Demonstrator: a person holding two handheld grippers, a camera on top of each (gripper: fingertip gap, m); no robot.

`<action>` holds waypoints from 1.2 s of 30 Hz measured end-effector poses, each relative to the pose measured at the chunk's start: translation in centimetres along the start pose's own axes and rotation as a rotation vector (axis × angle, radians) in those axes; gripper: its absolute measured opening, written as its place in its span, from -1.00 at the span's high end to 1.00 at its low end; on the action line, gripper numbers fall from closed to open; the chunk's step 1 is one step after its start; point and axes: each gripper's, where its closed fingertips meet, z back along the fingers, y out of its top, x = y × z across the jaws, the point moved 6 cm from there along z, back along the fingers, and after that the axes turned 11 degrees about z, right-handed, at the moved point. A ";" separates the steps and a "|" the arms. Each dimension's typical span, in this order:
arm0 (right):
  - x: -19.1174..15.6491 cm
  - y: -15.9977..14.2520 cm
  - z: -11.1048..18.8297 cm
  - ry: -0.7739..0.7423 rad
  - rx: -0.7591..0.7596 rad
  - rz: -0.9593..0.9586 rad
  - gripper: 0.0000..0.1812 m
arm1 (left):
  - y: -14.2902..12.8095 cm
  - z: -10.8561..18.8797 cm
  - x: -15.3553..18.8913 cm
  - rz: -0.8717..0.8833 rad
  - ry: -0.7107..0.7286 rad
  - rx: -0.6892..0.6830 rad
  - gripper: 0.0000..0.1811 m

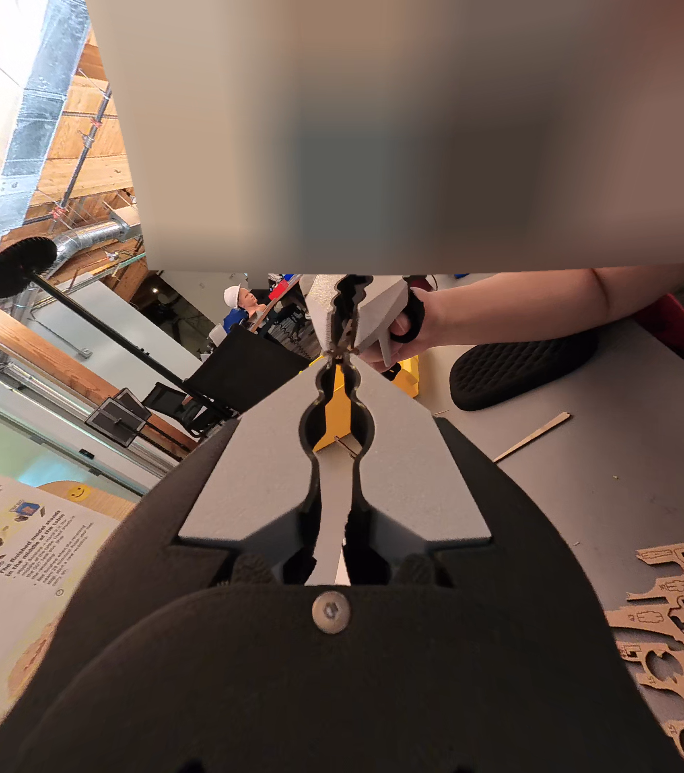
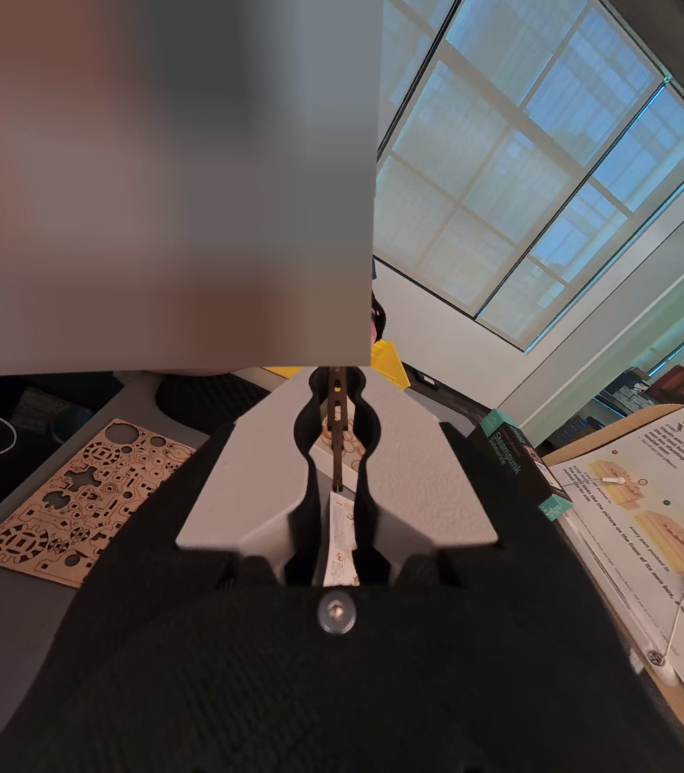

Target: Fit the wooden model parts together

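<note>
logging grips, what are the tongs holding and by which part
Right tongs pinch a slotted wooden strip edge-on. Left tongs meet a small wooden part at their tips.

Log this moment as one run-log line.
phase: mating parts | right gripper: shut on slotted wooden strip | left gripper: shut on small wooden part | tips meeting above table

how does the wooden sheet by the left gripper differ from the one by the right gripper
The wooden sheet by the left gripper shows ragged, broken edges and large open holes, and is cut off by the frame. The wooden sheet by the right gripper keeps an intact rectangular outline, with many parts seemingly still seated. Both are thin, tan, laser-cut boards lying flat on the grey table.
</note>
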 end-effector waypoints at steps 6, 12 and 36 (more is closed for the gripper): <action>-0.1 0.3 0.0 -0.007 -0.024 0.014 0.93 | -0.1 0.0 0.0 0.033 -0.008 0.022 0.99; 0.0 0.1 -0.1 -0.053 -0.046 0.034 0.94 | -0.3 0.0 -0.3 0.033 0.023 0.034 0.99; -1.0 -0.2 -0.5 0.030 -0.062 0.062 0.93 | -0.6 0.6 0.4 0.015 -0.103 -0.020 1.00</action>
